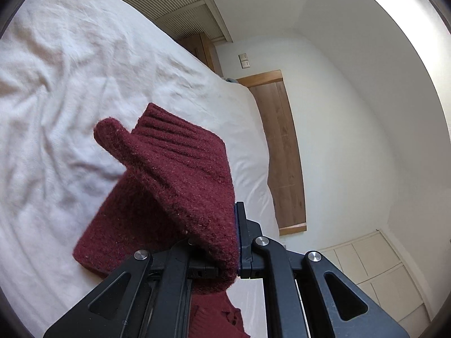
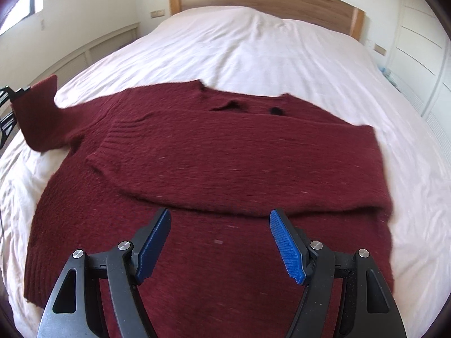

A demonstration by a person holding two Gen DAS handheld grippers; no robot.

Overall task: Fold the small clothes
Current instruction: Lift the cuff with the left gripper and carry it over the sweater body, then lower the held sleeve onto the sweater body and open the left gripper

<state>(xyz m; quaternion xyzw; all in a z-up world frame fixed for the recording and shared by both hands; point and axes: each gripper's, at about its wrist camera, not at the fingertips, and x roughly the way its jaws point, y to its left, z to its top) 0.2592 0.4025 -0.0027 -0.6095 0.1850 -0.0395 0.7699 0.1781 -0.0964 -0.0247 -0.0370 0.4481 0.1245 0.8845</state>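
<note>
Covering most of both views, a bed (image 2: 253, 45) with a rumpled white sheet is seen, and a wooden headboard (image 2: 265, 0) is set against the far wall in the right wrist view. A dark red knitted sweater (image 2: 214, 169) is spread flat across the sheet, its neckline towards the headboard and its ribbed hem towards the camera. One sleeve (image 2: 225, 163) is laid folded across the chest, with its ribbed cuff near the middle of the body. The other sleeve (image 2: 42, 112) is lifted off the sheet at the left edge of that view, where its cuff end is clamped by the left hand-held gripper (image 2: 11, 104), of which only a black part is seen there.

In the left wrist view the left hand-held gripper (image 1: 235, 253) is closed tight on that sleeve (image 1: 174, 174), and the knit is bunched between its jaws and draped over one of them, so that the ribbed cuff is held up above the bed (image 1: 70, 70). A wooden door (image 1: 284, 146) and pale cabinet fronts (image 1: 375, 264) are seen beyond the bed's edge.

The right hand-held gripper (image 2: 220, 242) is held above the lower body of the sweater, pointing steeply down, with its jaws spread wide. Nothing is gripped between its blue ribbed pads (image 2: 286, 248); whether the tips touch the knit cannot be told.
</note>
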